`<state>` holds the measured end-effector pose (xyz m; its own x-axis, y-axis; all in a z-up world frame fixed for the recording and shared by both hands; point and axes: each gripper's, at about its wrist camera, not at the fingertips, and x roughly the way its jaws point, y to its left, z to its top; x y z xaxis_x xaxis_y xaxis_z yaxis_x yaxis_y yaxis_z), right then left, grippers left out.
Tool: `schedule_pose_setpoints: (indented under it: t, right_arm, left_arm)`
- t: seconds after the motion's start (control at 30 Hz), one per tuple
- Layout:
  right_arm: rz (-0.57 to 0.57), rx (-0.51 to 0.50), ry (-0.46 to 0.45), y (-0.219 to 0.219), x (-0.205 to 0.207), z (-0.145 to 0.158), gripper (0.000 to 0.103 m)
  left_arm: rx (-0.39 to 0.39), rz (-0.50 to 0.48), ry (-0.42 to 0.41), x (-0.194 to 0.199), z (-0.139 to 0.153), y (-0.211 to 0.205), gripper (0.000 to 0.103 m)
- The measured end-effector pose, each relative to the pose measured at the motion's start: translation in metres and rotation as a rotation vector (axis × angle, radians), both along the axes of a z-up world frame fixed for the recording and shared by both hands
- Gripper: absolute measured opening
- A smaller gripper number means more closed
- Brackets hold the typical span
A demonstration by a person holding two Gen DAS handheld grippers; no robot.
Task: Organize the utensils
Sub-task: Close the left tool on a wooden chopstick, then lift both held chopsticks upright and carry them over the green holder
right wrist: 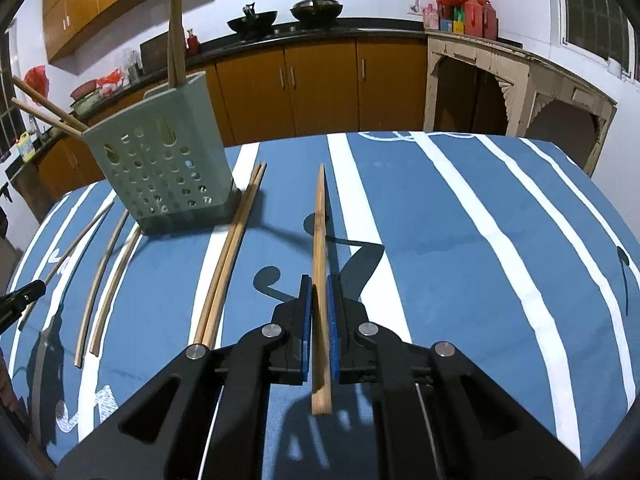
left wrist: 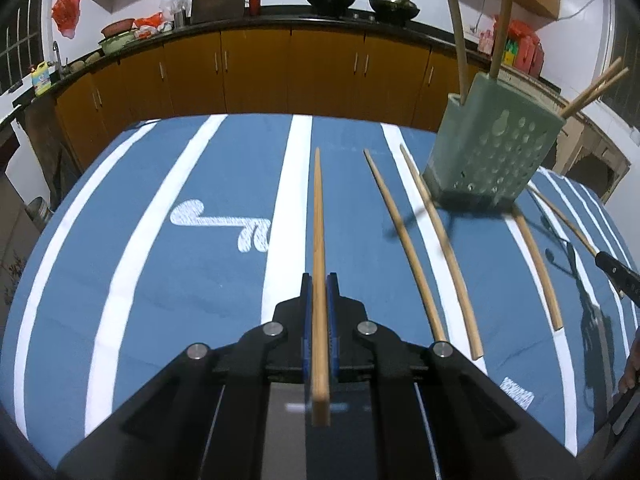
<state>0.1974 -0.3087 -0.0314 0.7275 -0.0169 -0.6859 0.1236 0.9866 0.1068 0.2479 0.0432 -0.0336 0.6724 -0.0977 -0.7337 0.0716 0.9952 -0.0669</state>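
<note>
My left gripper (left wrist: 319,280) is shut on a wooden chopstick (left wrist: 318,240) that points forward above the blue striped tablecloth. My right gripper (right wrist: 318,282) is shut on another chopstick (right wrist: 320,248), also pointing forward. A green perforated utensil holder (left wrist: 494,148) stands at the right in the left wrist view; in the right wrist view the holder (right wrist: 160,164) is at the left. It holds several chopsticks. Loose chopsticks (left wrist: 404,240) lie on the cloth beside it; a pair (right wrist: 230,252) lies to the left of my right gripper.
The table with the blue cloth with white stripes (left wrist: 160,240) ends ahead at brown kitchen cabinets (left wrist: 256,68). Two woks (left wrist: 330,0) stand on the counter. The right gripper's tip (left wrist: 618,274) shows at the right edge of the left wrist view.
</note>
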Motion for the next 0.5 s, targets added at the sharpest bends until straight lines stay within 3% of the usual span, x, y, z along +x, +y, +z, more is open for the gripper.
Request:
schedule_pose_setpoints:
  t: [0.5]
  right_arm:
    - [-0.028,0.023,-0.174,-0.012,-0.011,0.044,0.008]
  left_arm:
    - [-0.107,0.022,-0.228,-0.018,0.070,0.011,0.008]
